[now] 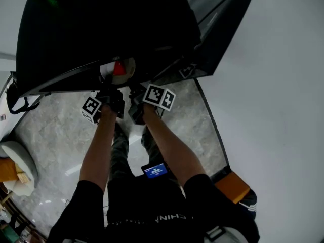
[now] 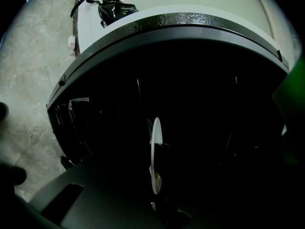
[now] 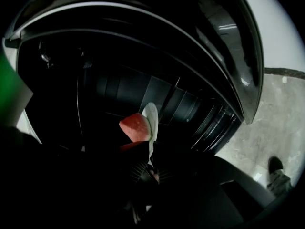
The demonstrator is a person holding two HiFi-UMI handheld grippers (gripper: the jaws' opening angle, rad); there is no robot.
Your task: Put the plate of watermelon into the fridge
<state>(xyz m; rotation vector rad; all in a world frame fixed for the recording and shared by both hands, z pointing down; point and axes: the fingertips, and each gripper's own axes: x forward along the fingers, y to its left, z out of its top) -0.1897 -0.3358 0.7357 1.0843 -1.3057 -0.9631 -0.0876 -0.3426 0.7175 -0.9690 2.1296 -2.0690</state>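
We see a white plate (image 3: 152, 117) with red watermelon (image 3: 136, 127) mid-frame, at the dark open fridge (image 1: 101, 29). Our left gripper (image 2: 157, 202) and right gripper (image 3: 148, 160) both pinch its rim. The fridge door (image 1: 223, 29) stands upper right.

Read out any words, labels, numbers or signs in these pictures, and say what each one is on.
"CHINA", as far as it can be read: white print on the person's black shirt.
Blue screen at the person's waist: print too small to read.
Marker cubes: black-and-white squares only, no words.
Plate and fridge: no text shows.
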